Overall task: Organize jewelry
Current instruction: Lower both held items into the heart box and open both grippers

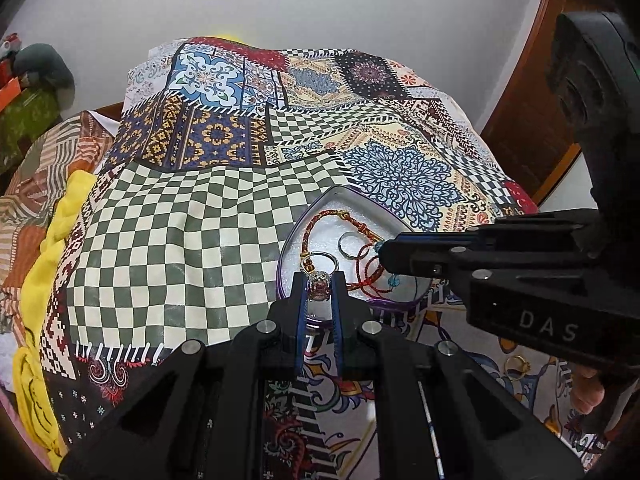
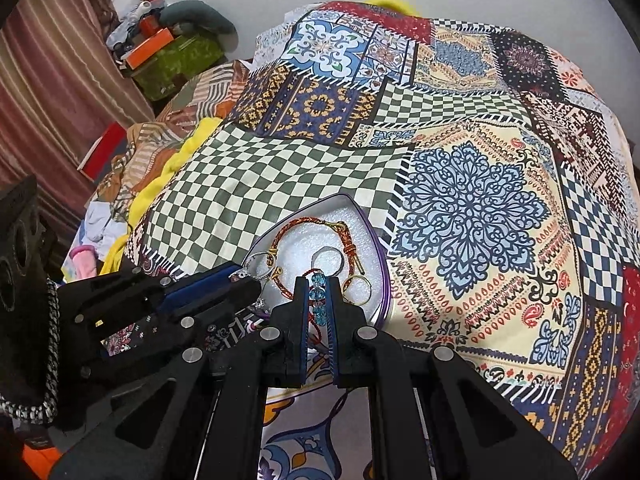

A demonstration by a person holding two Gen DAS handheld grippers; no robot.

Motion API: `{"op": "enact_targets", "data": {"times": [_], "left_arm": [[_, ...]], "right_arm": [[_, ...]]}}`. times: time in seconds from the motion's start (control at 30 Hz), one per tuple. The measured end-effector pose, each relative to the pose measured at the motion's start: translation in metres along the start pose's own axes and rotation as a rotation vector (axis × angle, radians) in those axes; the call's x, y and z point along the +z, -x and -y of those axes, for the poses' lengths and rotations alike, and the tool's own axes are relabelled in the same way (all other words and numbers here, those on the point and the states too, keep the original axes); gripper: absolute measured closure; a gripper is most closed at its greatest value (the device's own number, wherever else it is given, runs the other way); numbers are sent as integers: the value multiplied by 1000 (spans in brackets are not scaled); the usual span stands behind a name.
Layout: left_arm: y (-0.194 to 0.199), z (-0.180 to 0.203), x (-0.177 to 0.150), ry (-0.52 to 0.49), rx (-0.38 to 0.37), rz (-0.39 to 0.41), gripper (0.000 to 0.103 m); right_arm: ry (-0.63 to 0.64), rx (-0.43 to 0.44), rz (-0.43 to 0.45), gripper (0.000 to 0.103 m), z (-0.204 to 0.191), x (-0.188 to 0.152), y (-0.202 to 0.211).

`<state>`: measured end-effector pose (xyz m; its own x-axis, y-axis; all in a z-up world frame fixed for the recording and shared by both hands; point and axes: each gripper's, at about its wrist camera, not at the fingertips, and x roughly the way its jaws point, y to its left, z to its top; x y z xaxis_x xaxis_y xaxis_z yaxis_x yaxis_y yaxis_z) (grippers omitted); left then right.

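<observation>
1. Left wrist view showed the left gripper (image 1: pixel 319 286) clenched on a ring with a large reddish stone (image 1: pixel 319 289), held at the near rim of the heart-shaped tin (image 1: pixel 286 258), which sat on the patchwork bedspread (image 1: pixel 168 236).
2. The right gripper (image 2: pixel 318 294) was clamped on a strand of blue glass beads (image 2: pixel 318 280) strung on red cord, held over the tin's near edge.
3. Already lying on the tin's white padding were a braided red-and-gold bracelet (image 2: pixel 304 228), a silver ring (image 2: pixel 326 258) and a gold ring (image 2: pixel 358 284).
4. Another gold ring (image 1: pixel 516 364) lay on the bedspread outside the tin, near the right gripper's body.
5. The stone ring looked small, stiff and slippery; pinching across the setting, as here, probably gave the firmest purchase.
6. The bead strand seemed light and limp, likely to dangle and snag on the bracelet; the beads looked fragile, so gentle pressure seemed wise.
</observation>
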<state>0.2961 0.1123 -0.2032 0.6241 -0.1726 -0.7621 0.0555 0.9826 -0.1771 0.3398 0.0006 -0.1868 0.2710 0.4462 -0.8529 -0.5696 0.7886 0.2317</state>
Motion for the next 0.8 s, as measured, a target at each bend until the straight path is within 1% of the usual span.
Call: {"op": "enact_targets", "data": {"times": [0.1,0.2,0.3,0.47,0.53,0.6,0.67,0.7,0.73,0.8], "left_arm": [[-4,1,1,-1,0,-4,93],[-9,4,1,-14,18,-15,93],[-13,6,0,-22,30,-29,93],[-9,6,0,-14,46,-30,93],[-5,5,0,-3,46,-29,93],[2,5,1,0,50,-20,93],[11,7,1,-4,68,4,93],[18,9,1,-10,76,15,92],[22,10,2,-14,79,19,90],[33,14,1,-23,79,34,78]], "right_arm": [[0,9,-5,96,1,0,-3],[-5,13,-17,96,3,-1,-8],[-3,2,-20,96,5,-2,-9],[-28,37,-23,95,9,-1,-3],[-24,28,-17,91,9,-1,2],[-19,33,-5,82,7,-2,9],[-11,24,13,78,5,-3,18],[-2,14,25,78,4,-4,24],[5,2,38,78,4,-5,31],[18,-13,58,78,3,-9,44]]}}
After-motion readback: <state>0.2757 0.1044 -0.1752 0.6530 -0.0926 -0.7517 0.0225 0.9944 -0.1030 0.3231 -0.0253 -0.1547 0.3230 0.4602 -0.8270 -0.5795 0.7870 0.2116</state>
